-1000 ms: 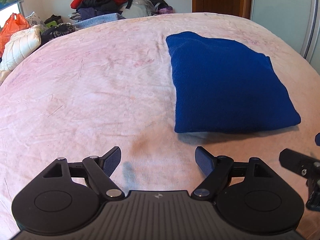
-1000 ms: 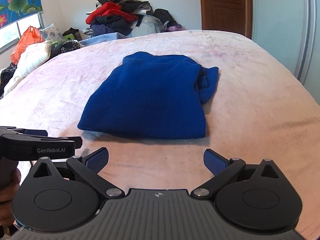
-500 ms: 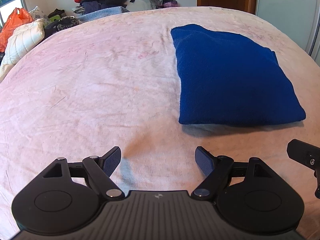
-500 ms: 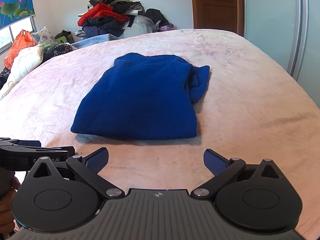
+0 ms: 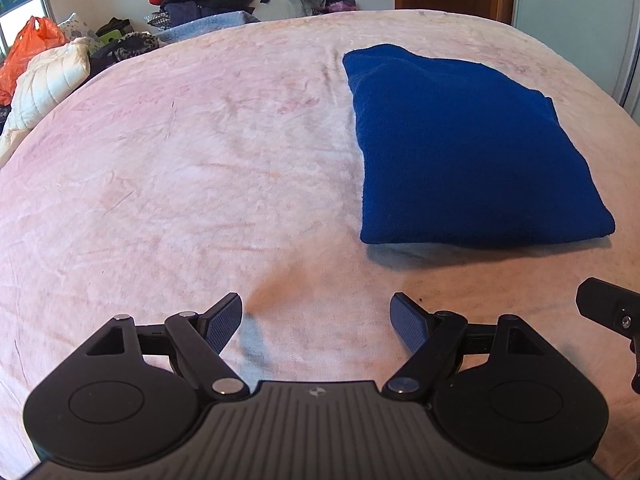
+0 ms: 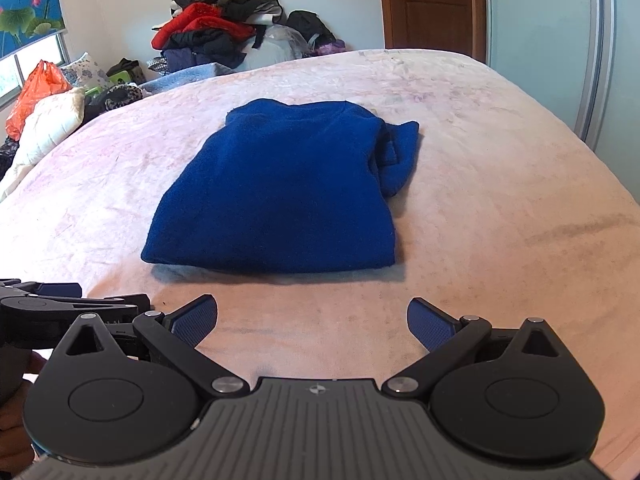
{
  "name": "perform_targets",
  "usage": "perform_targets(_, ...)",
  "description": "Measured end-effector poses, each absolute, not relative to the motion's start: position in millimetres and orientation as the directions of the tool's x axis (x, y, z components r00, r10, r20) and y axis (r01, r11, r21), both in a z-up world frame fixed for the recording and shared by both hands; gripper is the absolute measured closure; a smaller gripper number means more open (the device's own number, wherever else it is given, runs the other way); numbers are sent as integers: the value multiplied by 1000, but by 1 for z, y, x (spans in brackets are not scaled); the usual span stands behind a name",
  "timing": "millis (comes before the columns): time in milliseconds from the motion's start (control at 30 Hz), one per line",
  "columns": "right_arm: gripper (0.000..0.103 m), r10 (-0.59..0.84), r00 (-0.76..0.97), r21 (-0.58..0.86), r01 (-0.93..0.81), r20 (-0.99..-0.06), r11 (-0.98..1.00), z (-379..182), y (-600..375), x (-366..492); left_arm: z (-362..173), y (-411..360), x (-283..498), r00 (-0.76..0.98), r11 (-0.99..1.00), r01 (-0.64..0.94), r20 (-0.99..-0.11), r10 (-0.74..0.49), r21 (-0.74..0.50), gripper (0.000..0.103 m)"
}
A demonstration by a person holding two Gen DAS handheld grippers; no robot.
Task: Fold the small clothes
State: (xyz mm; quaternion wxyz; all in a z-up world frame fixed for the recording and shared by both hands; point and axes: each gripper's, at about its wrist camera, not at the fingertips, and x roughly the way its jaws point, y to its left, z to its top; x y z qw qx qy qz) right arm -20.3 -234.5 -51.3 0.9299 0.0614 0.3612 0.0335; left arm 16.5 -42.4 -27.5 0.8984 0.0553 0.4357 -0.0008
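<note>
A folded dark blue garment (image 5: 460, 148) lies flat on the pink bedspread (image 5: 180, 152), ahead and to the right in the left wrist view. In the right wrist view the same blue garment (image 6: 288, 188) sits straight ahead, a sleeve end bunched at its right side. My left gripper (image 5: 316, 318) is open over bare bedspread, short of the garment's near-left corner. My right gripper (image 6: 312, 322) is open too, just short of the garment's near edge. Neither holds anything.
A heap of clothes (image 6: 224, 36) is piled against the far wall. An orange bag (image 6: 36, 92) and a white quilted pillow (image 6: 44, 128) lie at the left bed edge. A wooden door (image 6: 432, 4) stands far right. A hand (image 6: 16, 440) grips the left tool.
Both views wobble slightly; the garment sits a touch differently in frame. Neither gripper has changed its opening, and the garment lies as before.
</note>
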Motion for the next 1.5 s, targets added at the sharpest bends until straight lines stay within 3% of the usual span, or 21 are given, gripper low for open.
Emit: perform_targets(1500,1,54,732,49,-29,-679,998,-57,-231,-15,-28,-34,13,605,998,49,-796,5,44,22)
